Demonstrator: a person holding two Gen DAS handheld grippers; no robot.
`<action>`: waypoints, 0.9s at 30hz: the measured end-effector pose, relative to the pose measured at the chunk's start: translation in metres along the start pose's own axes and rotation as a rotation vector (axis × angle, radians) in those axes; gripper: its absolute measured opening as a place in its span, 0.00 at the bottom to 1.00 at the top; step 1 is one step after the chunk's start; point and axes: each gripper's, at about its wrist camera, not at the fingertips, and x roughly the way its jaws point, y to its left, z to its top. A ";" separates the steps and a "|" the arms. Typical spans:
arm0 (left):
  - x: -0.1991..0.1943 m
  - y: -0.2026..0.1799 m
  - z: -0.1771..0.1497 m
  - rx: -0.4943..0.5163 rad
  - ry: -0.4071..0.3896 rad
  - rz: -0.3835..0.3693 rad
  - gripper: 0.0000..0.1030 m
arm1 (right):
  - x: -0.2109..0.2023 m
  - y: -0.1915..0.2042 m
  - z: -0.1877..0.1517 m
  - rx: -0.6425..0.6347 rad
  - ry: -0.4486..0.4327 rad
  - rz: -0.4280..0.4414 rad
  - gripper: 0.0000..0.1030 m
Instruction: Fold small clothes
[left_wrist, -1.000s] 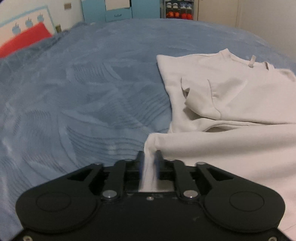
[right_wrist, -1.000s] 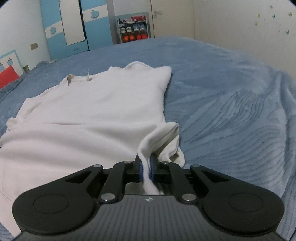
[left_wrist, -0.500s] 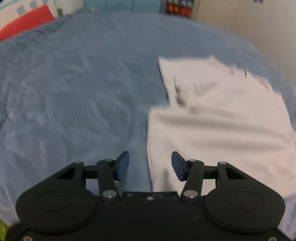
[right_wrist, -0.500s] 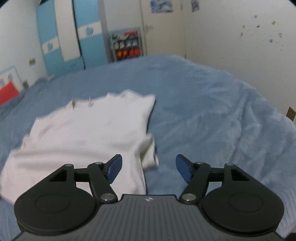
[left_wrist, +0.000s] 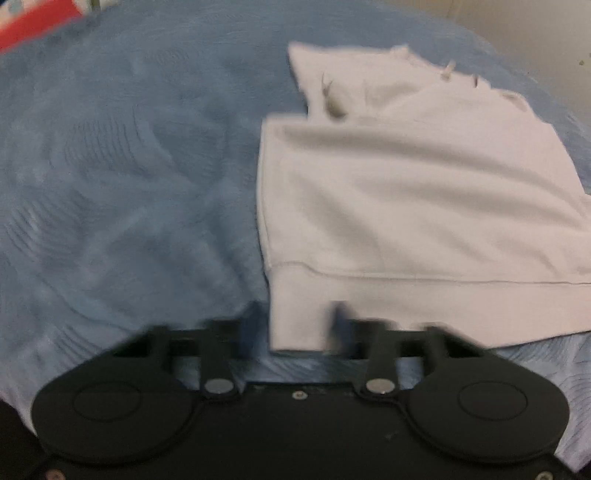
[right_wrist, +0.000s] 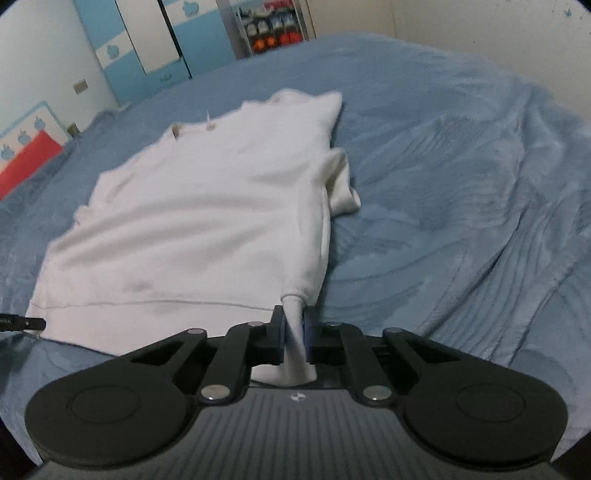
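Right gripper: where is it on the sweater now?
In the right wrist view, the right gripper pinches the near right corner of the white sweater, at its ribbed hem, with bare blue blanket to its right.

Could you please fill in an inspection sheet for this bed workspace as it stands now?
Surface: blue blanket, rumpled, covering the bed.
Job's things: white top lying flat, neckline far, ribbed hem near, one cuff sticking out at its right edge.
Clutter: nothing seen.
Grippers: right gripper shut on the hem's right corner; left gripper blurred, jaws closing, apart around the hem's left corner.
Cables: none certain; a thin dark end at the picture's left edge, cannot tell what.
Surroundings: blue-and-white wardrobe, shoe rack, red cushion.
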 end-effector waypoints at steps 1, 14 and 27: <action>-0.008 0.000 0.001 0.004 -0.022 0.011 0.05 | -0.006 0.004 0.001 -0.017 -0.014 -0.003 0.07; -0.003 0.011 -0.014 -0.029 -0.004 0.090 0.05 | -0.002 0.004 -0.016 0.036 0.058 -0.082 0.07; -0.036 -0.021 0.105 0.053 -0.307 0.058 0.02 | -0.010 0.026 0.088 0.042 -0.300 0.004 0.06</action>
